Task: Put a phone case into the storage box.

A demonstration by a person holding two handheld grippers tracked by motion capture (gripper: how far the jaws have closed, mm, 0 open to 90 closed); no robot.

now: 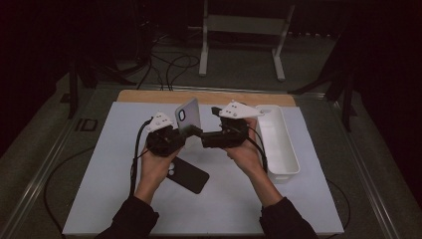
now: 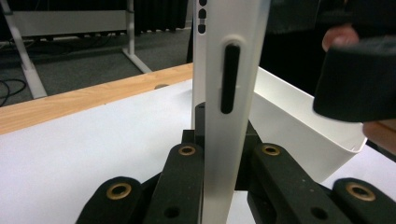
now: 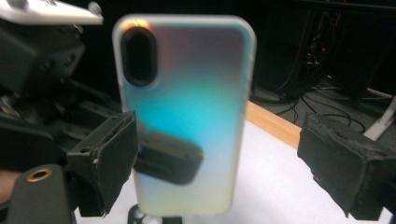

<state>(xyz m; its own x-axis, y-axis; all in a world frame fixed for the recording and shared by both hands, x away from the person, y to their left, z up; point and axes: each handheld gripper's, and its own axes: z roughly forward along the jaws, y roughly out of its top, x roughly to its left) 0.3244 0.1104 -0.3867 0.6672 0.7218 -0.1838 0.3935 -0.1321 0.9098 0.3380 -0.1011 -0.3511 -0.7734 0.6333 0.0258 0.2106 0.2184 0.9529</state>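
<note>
Dark room and trailing floor cables frame your white tabletop (image 1: 114,199), and at its middle your left gripper (image 2: 219,154) is pinching the lower end of an iridescent phone case (image 1: 188,117), held upright above the surface with its camera cutout at the top. Your right gripper (image 3: 217,163) faces the case with its jaws spread, one pad on each side and neither pressing on it. Judge the case as light, thin and springy, with a slick back that could slide or bow under a hard squeeze; take it across the long side edges, clear of the button slots. A black phone (image 1: 188,174) lies flat just beneath your left hand, and a white bin (image 1: 278,144) sits close at your right, so the freest space is up and toward the wooden far edge.
</note>
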